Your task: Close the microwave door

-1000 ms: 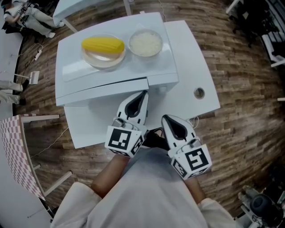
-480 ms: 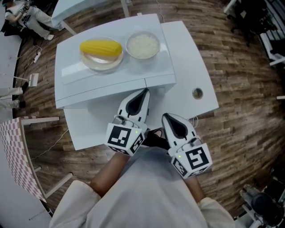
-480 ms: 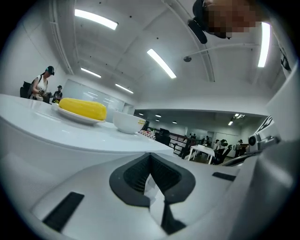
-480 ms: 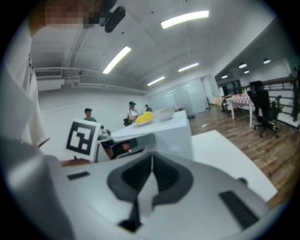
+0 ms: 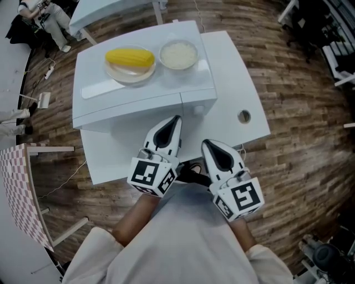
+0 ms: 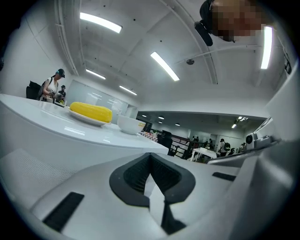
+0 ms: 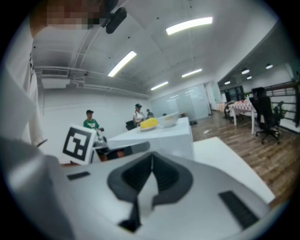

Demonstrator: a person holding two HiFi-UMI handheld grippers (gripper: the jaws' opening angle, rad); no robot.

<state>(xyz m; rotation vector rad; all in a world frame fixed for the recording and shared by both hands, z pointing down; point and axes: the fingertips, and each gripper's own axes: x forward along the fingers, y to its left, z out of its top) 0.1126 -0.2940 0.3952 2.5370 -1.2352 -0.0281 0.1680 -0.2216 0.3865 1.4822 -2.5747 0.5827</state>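
Observation:
A white microwave (image 5: 138,94) stands on a white table (image 5: 233,83); in the head view I look down on its top. Its door (image 5: 127,113) lies almost flush along the front. My left gripper (image 5: 177,118) is shut, its tip right at the door's right end; I cannot tell if it touches. My right gripper (image 5: 205,145) is shut too, held back over the table, holding nothing. The left gripper view shows the left gripper (image 6: 150,159) with its jaws together below the microwave top (image 6: 70,136). The right gripper (image 7: 151,161) points at the microwave (image 7: 173,136).
A plate with a yellow corn cob (image 5: 130,57) and a bowl of rice (image 5: 178,54) sit on the microwave. The table has a cable hole (image 5: 243,116) at right. A pink-checked chair (image 5: 19,188) stands left, office chairs (image 5: 310,28) far right, and a person (image 5: 44,16) far left.
The door's front edge has drawn in against the microwave body. My left gripper has moved forward with it. The right gripper has stayed put.

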